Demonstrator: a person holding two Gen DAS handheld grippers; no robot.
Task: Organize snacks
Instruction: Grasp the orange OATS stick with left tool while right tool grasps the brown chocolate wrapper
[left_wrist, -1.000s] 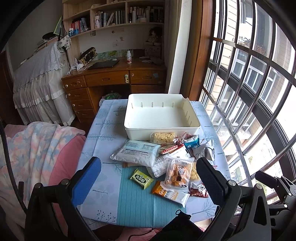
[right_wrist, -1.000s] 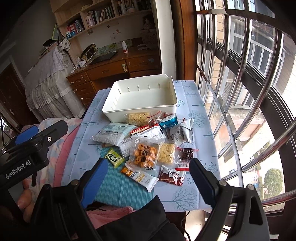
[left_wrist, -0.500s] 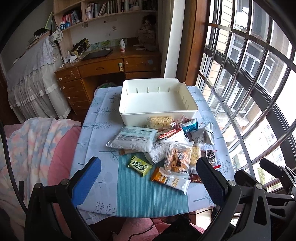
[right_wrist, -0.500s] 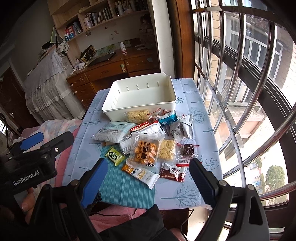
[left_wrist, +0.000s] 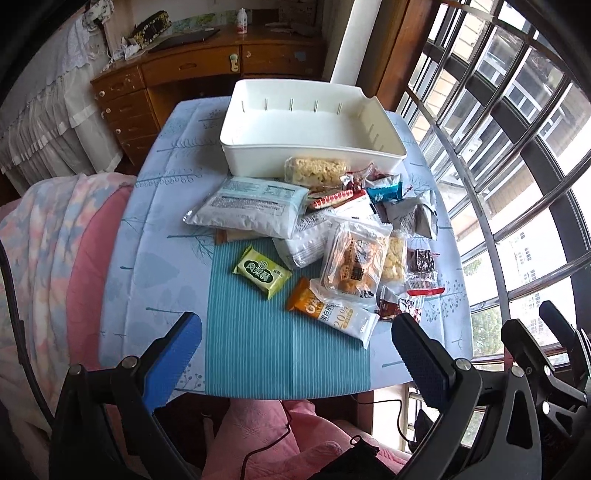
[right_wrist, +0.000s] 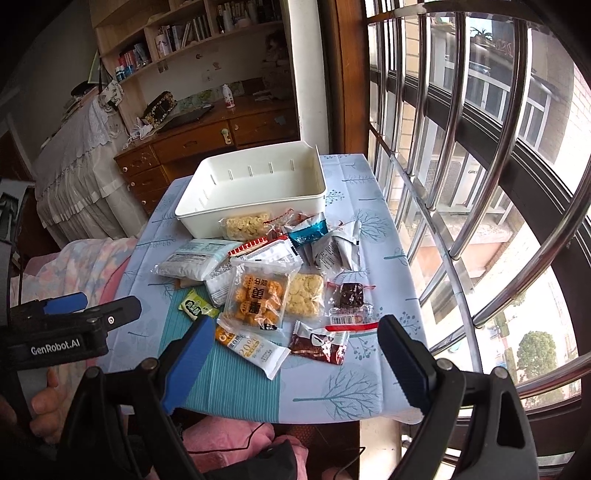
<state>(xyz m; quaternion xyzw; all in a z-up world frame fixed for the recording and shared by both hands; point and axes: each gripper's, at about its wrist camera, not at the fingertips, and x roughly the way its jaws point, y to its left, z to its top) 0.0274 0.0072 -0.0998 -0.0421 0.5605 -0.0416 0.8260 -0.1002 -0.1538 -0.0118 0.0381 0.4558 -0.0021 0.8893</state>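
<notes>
both sets of jaws wide open, empty, above the near table edge. best to pinch one loose near packet, like the orange-white bar, clear of overlapping wrappers, before carrying to the far white bin.

A curved barred window lets in daylight. Left of it stands a wooden desk with shelves above (books mostly), and further left a white lace cover.
</notes>
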